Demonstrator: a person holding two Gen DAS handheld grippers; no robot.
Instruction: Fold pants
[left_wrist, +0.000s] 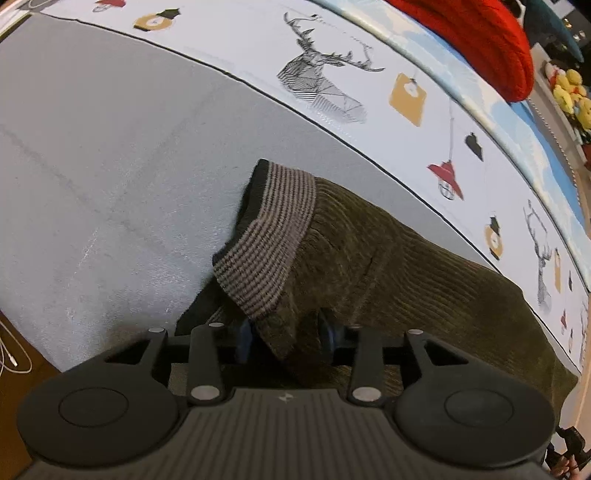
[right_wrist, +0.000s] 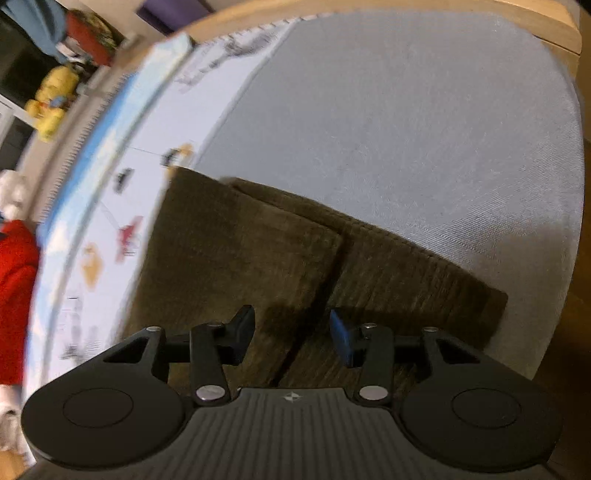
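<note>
My left wrist camera looks steeply down, close over the corduroy pants (left_wrist: 388, 266) on the grey bedsheet (left_wrist: 110, 166). My right wrist camera, blurred, shares the same pants (right_wrist: 258, 251) and sheet (right_wrist: 424, 129).

— What sort of place is this?
— A home, likely a bedroom: a grey woven bed cover (left_wrist: 110, 155) with a white border printed with deer and lanterns (left_wrist: 332, 74).
— Anything else?
— Yellow plush toys (left_wrist: 570, 92) on a shelf and a red knitted garment (left_wrist: 480, 40).
</note>
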